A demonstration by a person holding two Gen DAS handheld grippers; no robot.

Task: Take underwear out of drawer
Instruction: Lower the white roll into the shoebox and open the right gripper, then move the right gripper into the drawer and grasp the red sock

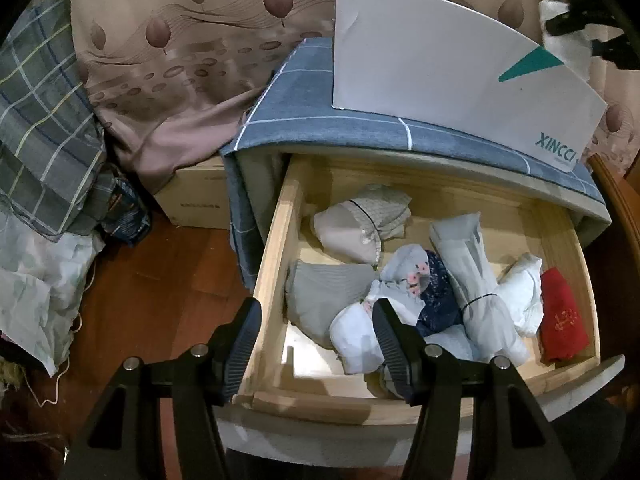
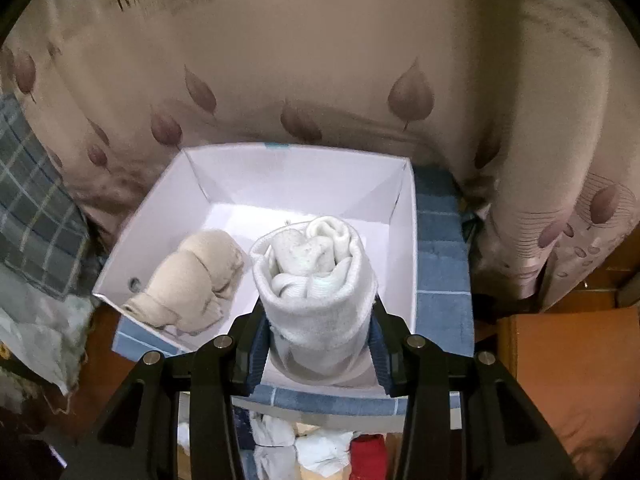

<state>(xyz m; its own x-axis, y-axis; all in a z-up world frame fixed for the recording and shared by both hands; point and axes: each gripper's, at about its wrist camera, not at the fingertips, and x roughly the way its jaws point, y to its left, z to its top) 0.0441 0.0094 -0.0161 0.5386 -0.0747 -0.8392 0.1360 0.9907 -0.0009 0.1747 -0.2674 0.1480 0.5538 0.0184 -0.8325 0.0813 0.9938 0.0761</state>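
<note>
Right wrist, claw (image 2: 318, 316) gripping white roll (image 2: 316, 276), over box (image 2: 404, 216)

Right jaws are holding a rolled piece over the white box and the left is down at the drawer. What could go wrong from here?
1. The rolled white underwear in the right gripper hangs over the white cardboard box's near edge; released here, it may tip out.
2. The beige rolled bundle beside it leaves little room.
3. The open left gripper straddles the wooden drawer's side wall and could snag it.
</note>
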